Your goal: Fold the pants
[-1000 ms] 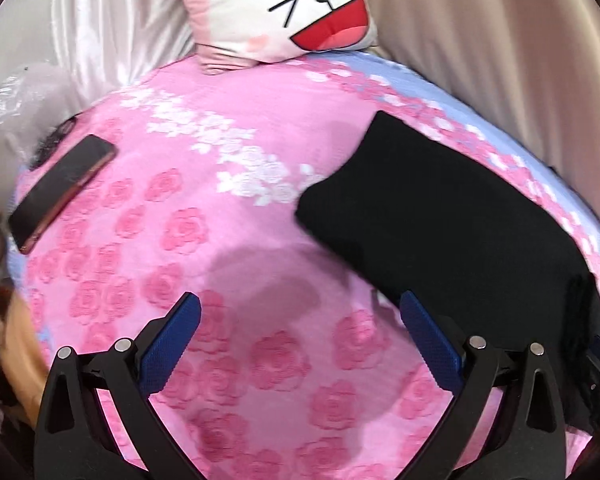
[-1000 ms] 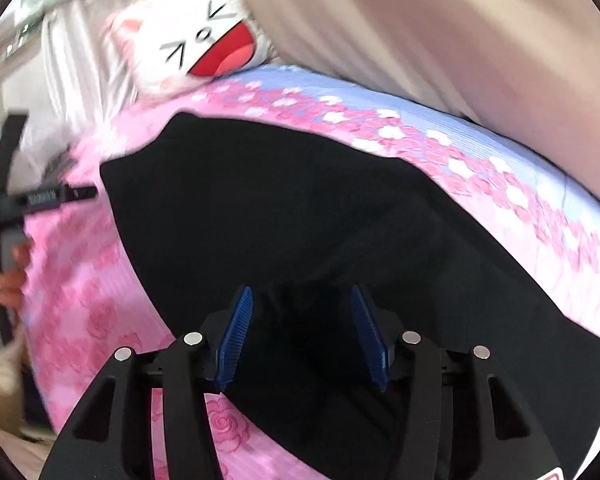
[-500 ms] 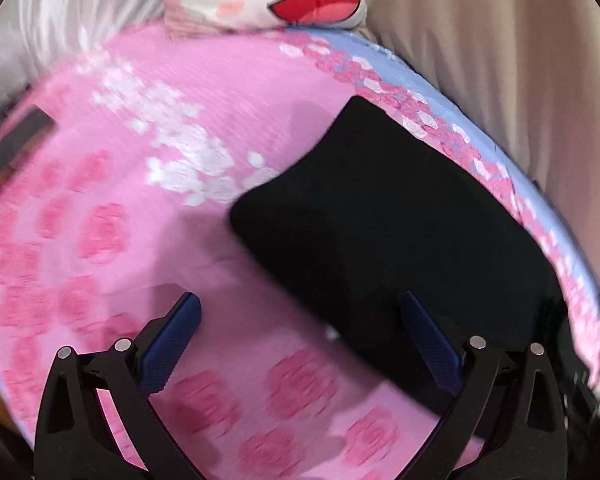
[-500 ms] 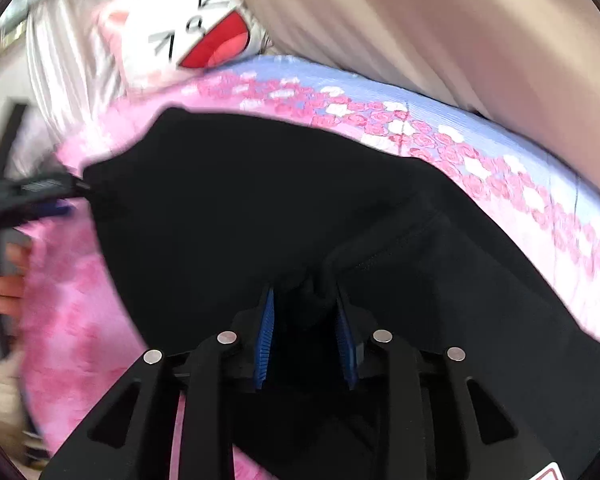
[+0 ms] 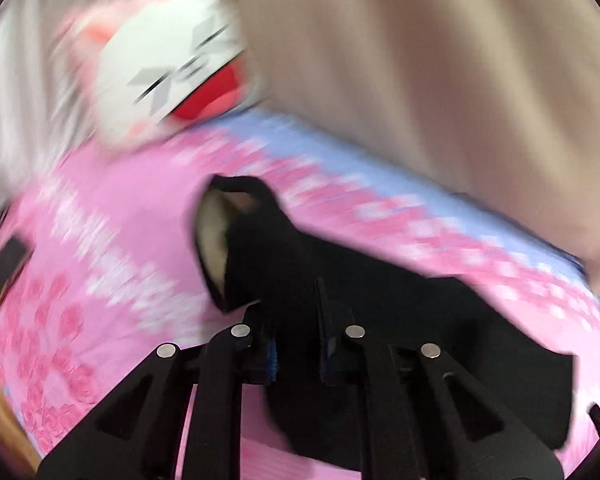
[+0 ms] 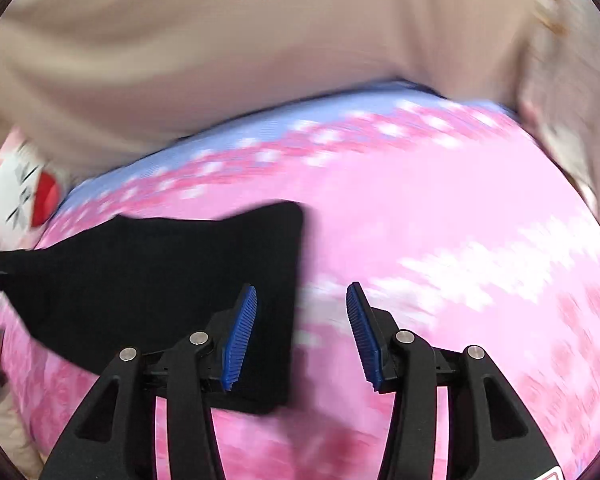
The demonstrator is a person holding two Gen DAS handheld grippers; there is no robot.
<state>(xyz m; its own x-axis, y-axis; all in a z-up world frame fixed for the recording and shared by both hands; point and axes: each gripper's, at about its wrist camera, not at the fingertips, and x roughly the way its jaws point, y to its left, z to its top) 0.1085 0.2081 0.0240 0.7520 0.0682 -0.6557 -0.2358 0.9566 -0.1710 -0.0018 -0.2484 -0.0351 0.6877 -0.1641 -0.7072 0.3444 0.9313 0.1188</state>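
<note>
We find the left gripper [image 5: 296, 344] with its 2 fingers drawn narrow, clamped on a bunched edge of the black pants [image 5: 400, 320]. The raised fabric curls open at one end, showing a pale inner lining. The rest of the pants lies on the pink floral bed [image 5: 112, 248]. The right gripper [image 6: 300, 336] hangs with fingers spread wide, holding nothing, over the edge of the pants [image 6: 160, 280]. A cat-face pillow [image 5: 172, 68] sits at the far end; heavy blur makes its details uncertain.
</note>
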